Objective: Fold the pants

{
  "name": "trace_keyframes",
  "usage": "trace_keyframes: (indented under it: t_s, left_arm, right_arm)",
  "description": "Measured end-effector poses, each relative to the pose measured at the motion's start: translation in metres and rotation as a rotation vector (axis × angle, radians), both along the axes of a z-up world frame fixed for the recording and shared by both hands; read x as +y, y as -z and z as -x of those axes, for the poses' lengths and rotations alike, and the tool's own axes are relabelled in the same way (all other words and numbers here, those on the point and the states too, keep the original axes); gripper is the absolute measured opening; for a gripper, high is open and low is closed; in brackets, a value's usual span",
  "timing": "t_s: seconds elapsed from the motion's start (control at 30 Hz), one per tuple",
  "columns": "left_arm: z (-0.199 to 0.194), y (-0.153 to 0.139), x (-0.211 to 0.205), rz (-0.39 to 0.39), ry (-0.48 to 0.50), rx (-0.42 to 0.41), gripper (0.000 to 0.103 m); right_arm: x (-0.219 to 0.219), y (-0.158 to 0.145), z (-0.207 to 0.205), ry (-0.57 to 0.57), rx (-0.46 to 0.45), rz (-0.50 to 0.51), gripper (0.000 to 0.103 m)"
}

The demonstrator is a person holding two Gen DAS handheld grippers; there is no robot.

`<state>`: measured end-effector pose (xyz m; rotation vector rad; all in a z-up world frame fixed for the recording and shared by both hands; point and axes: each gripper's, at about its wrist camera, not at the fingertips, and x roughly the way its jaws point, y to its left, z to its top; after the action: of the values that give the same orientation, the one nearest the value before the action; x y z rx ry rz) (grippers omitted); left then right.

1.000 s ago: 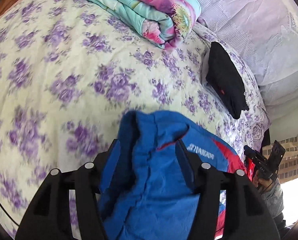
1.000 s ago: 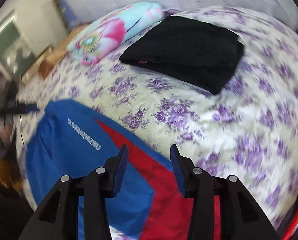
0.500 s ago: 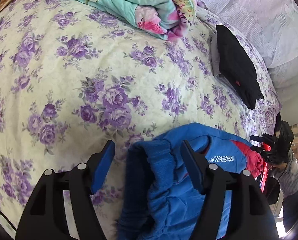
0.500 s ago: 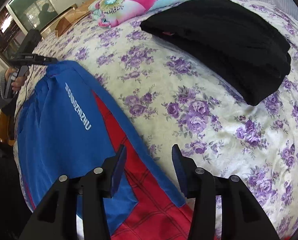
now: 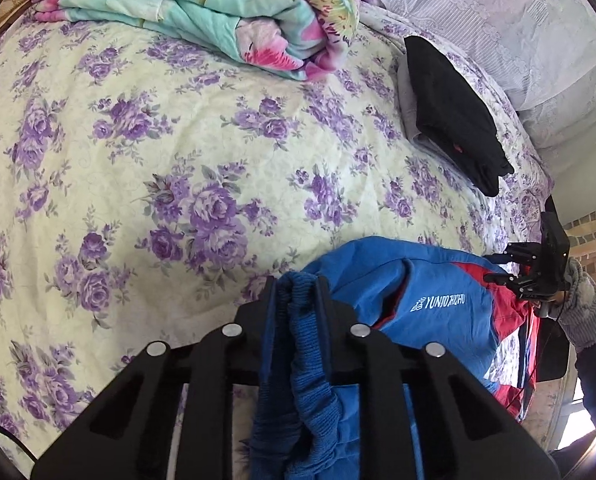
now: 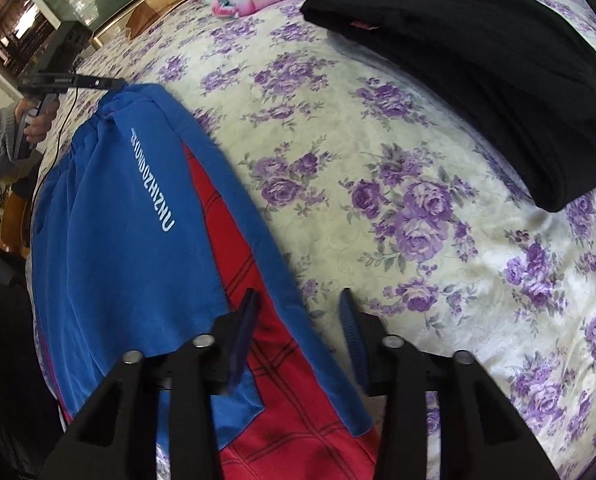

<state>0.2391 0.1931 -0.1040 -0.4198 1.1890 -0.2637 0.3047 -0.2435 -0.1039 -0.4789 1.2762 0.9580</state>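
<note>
Left wrist view, bedspread: a pale cover point(image 5: 226, 128) printed with purple roses fills the left and centre of the bed.
Left wrist view, quilt: a folded floral quilt point(image 5: 218, 4) in mint, pink and yellow lies at the far edge of the bed.
Left wrist view, left tongs: the left tongs point(image 5: 296, 286) have just been closing and now stand together, clamped on the ribbed blue waistband of the pants point(image 5: 438, 320), which bunches up between the pads.
Left wrist view, pants: blue with red panels and white lettering, lying on the near right part of the bed, well apart from the quilt.
Left wrist view, black garment: a folded dark piece point(image 5: 454, 116) lies on the bed's right side, beyond the pants.
Left wrist view, right hand: a gloved hand point(image 5: 582, 308) holds the other tool at the far right, by the red end of the pants.
Right wrist view, left hand: a hand point(image 6: 38, 124) in a grey sleeve grips the other tool at the upper left, at the pants' waistband.
Right wrist view, right tongs: the right tongs point(image 6: 298, 304) have just been closing, yet the pads are apart; the blue edge of the leg lies between them, and the pads do not press on it.
</note>
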Motion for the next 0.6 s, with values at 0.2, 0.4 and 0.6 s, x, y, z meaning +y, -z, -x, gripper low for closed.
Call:
trace_keyframes:
  t_s: [0.2,0.4,0.6]
  left_arm:
    - [0.006,-0.017,-0.002,-0.023,-0.017,-0.016,0.015]
    - [0.026,-0.043,-0.007,-0.067,-0.038,-0.05,0.015]
    - [0.055,-0.063,-0.012,-0.064,-0.043,-0.098,0.015]
  right_arm:
    - [0.003,-0.022,0.016,-0.037,-0.073,0.001,0.005]
    - [-0.008,-0.066,0.062,-0.029,-0.185,-0.085,0.004]
    - [-0.022,-0.099,0.126,0.002,-0.259,-0.15,0.004]
